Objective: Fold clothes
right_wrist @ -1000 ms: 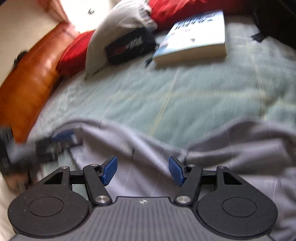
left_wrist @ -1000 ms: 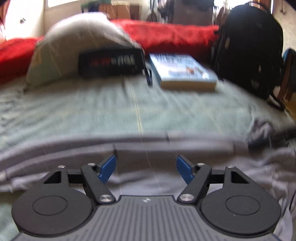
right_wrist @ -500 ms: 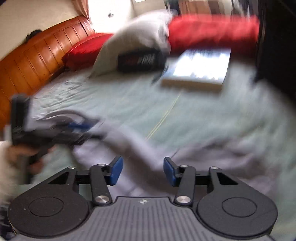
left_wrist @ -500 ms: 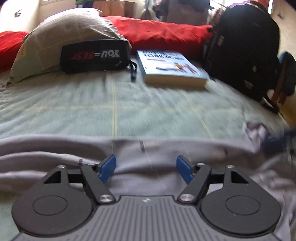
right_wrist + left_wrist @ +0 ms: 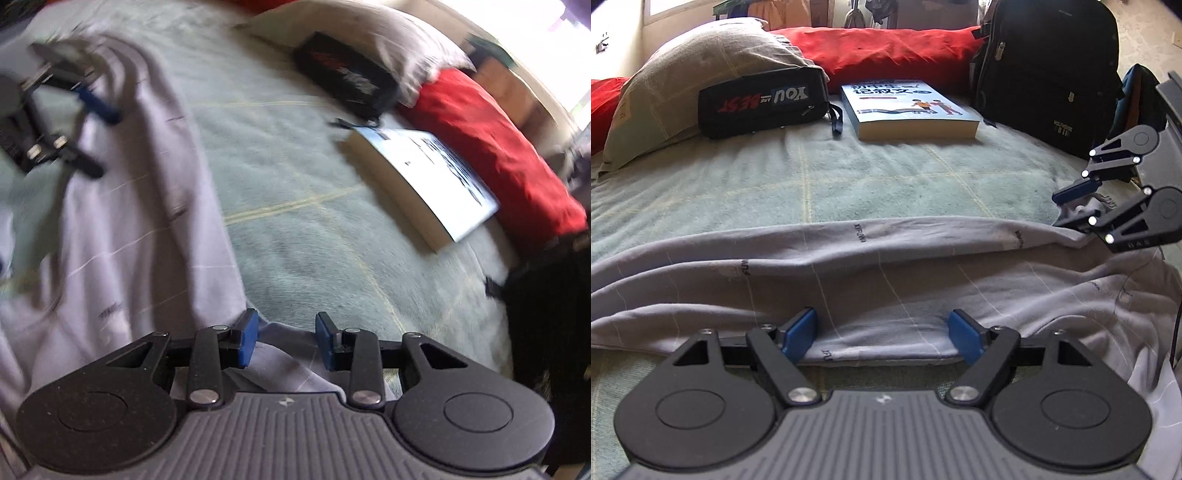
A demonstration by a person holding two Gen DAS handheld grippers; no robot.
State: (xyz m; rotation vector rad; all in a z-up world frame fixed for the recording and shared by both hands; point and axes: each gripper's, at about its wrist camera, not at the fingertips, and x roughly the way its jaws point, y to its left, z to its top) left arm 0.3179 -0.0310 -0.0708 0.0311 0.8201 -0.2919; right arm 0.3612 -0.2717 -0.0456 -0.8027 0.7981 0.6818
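A grey garment with thin pale lines lies crumpled across the pale green bed sheet. My left gripper is low over the garment's near hem. Its jaws are wide and opening, and the hem lies between the blue pads without being pinched. My right gripper is at the garment's right end, its jaws closing with a corner of cloth in the gap; the pads stand apart from it. The left wrist view shows the right gripper at the right edge. The right wrist view shows the left gripper, blurred, and the garment.
At the far side of the bed lie a grey pillow, a black pouch with lettering, a thick book and a long red cushion. A black backpack stands at the far right.
The left gripper has sunk closer to the garment's near hem and its jaws have widened a little. The right gripper has rolled sharply, and its jaws have narrowed over the garment's corner.
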